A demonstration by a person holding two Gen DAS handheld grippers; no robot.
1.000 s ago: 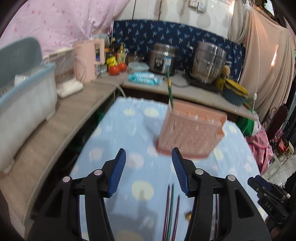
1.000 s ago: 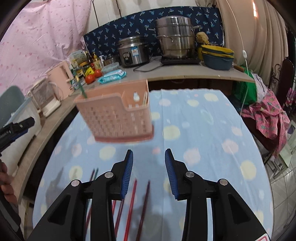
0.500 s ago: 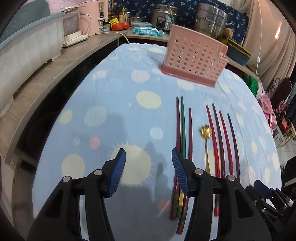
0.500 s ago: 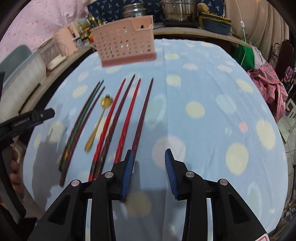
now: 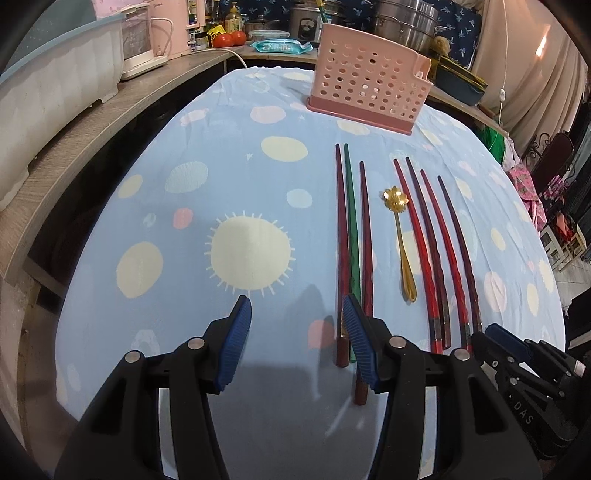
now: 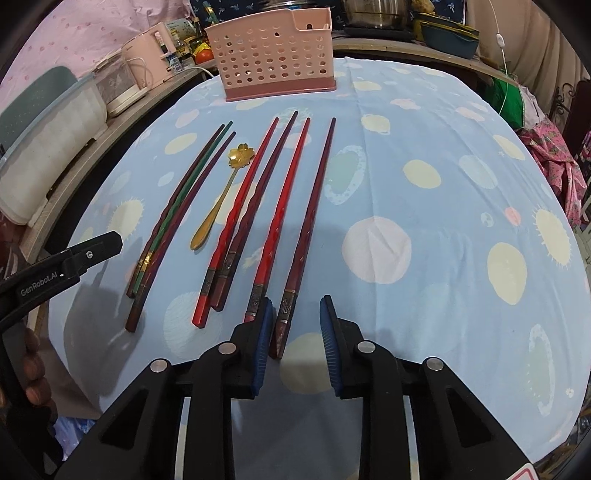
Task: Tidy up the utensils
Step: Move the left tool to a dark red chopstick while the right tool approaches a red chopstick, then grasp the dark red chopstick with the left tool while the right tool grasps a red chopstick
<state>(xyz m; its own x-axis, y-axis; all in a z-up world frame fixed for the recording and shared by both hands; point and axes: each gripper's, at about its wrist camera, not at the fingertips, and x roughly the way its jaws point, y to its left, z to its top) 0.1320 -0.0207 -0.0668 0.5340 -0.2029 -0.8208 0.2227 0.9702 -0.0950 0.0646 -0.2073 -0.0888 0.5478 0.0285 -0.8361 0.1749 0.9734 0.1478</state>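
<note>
Several red, maroon and green chopsticks [image 6: 288, 210] lie side by side on the blue spotted tablecloth [image 6: 461, 184], with a gold flower-bowl spoon [image 6: 221, 195] among them. A pink perforated utensil holder [image 6: 275, 55] stands upright at the far end. My right gripper [image 6: 295, 332] is open, its jaws straddling the near end of the rightmost maroon chopstick [image 6: 310, 225]. My left gripper [image 5: 295, 339] is open and empty, just left of the green chopstick [image 5: 351, 221]; the spoon [image 5: 400, 236] and holder [image 5: 369, 92] show there too.
A wooden counter [image 5: 92, 136] runs along the left with a white bin [image 5: 48, 96], a pink kettle [image 5: 177, 26], pots and bottles. Pink clothes [image 6: 554, 162] hang off the table's right side. The left gripper's tip shows in the right wrist view [image 6: 74, 258].
Both grippers have dropped from looking at the holder to low over the near ends of the chopsticks. The right gripper's jaws now straddle the rightmost chopstick.
</note>
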